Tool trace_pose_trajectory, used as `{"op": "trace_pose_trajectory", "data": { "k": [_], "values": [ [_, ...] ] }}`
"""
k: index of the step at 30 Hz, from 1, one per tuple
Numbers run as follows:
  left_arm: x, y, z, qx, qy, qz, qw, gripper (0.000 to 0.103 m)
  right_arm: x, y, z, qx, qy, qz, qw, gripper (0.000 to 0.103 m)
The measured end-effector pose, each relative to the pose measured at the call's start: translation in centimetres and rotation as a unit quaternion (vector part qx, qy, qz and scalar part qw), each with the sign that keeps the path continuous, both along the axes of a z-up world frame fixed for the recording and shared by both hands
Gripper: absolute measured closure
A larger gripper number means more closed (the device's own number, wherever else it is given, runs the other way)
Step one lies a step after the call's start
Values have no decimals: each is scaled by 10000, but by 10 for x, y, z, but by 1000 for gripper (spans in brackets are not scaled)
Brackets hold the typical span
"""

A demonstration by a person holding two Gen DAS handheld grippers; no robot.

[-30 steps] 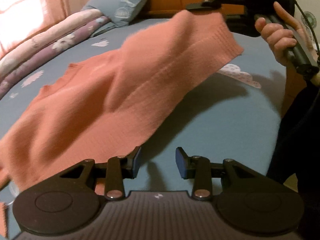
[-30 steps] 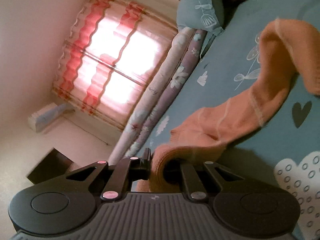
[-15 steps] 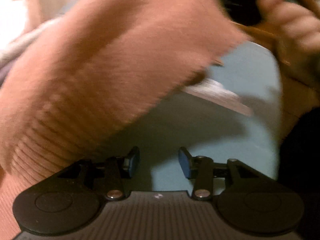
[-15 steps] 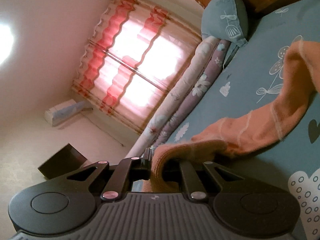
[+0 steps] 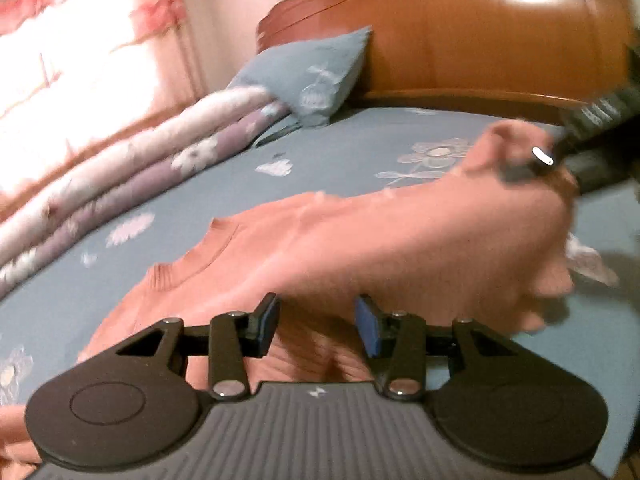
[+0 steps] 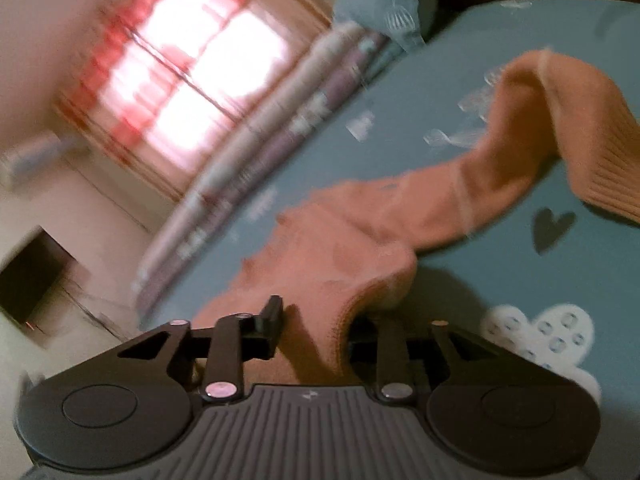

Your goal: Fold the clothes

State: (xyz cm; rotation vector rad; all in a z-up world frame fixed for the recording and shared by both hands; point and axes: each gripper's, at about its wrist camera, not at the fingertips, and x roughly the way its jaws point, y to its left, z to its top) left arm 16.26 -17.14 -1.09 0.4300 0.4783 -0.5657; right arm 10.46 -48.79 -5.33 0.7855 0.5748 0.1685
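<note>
A salmon knit sweater (image 5: 400, 248) lies spread on the blue bed sheet (image 5: 344, 148). My left gripper (image 5: 318, 322) hovers over its near edge, open, with the knit below the gap and nothing pinched. At the sweater's far right corner the black right gripper (image 5: 536, 164) shows, blurred. In the right wrist view the sweater (image 6: 360, 240) trails away across the bed, and its ribbed hem (image 6: 336, 320) lies between the jaws of my right gripper (image 6: 316, 328). Those jaws are opening. The left finger (image 6: 272, 316) stands off the cloth, and the hem hides the right one.
A blue pillow (image 5: 308, 76) leans on the wooden headboard (image 5: 480, 40). A rolled floral quilt (image 5: 120, 184) runs along the bed's left side under a bright curtained window (image 6: 192, 68). A dark box (image 6: 28, 280) stands on the floor beyond the bed.
The right jaws, clamped on the sweater's hem before, have parted. The lifted sweater has come down onto the bed. My left gripper has moved over its near edge.
</note>
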Motion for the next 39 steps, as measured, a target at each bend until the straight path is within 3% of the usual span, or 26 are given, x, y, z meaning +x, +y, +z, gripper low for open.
{"op": "trace_pose_trajectory", "data": {
  "k": [3, 6, 9, 13, 15, 18, 24, 26, 27, 28, 32, 36, 39],
  "values": [
    [26, -3, -12, 17, 233, 147, 9996, 58, -1, 5, -5, -234, 130, 352, 9990, 39],
    [45, -9, -25, 152, 411, 252, 9987, 57, -5, 12, -14, -520, 240, 837, 9948, 32],
    [61, -16, -35, 118, 533, 339, 9979, 57, -12, 17, -25, -936, 415, 1139, 9882, 32],
    [68, -17, -40, 79, 618, 303, 9976, 57, -15, 29, -37, -1084, 451, 1485, 9819, 32],
    [68, -16, -38, 66, 647, 269, 9975, 56, -15, 48, -34, -1656, 274, 1477, 9747, 32],
    [71, -14, -37, 9, 720, 258, 9971, 56, -8, 73, -31, -2120, -23, 1478, 9660, 32],
    [73, -14, -34, -7, 781, 280, 9966, 56, 19, 99, -36, -2032, -351, 1587, 9656, 32],
    [69, -12, -30, 43, 763, 289, 9967, 56, 22, 103, -38, -1898, -429, 1674, 9665, 45],
    [67, -10, -28, 67, 743, 279, 9968, 56, 22, 104, -38, -1788, -437, 1784, 9666, 69],
    [63, -7, -26, 96, 710, 258, 9971, 56, 20, 104, -34, -1665, -436, 1955, 9655, 86],
    [38, 10, -14, 229, 536, 125, 9982, 56, 2, 91, -7, -1067, -949, 2310, 9624, 88],
    [5, 30, -4, 225, 378, 112, 9990, 54, -8, 61, 7, -267, -1144, 2072, 9712, 88],
    [-24, 41, 0, 134, 263, 17, 9996, 45, -15, 47, 20, 78, -1336, 1933, 9720, 88]
  ]
}}
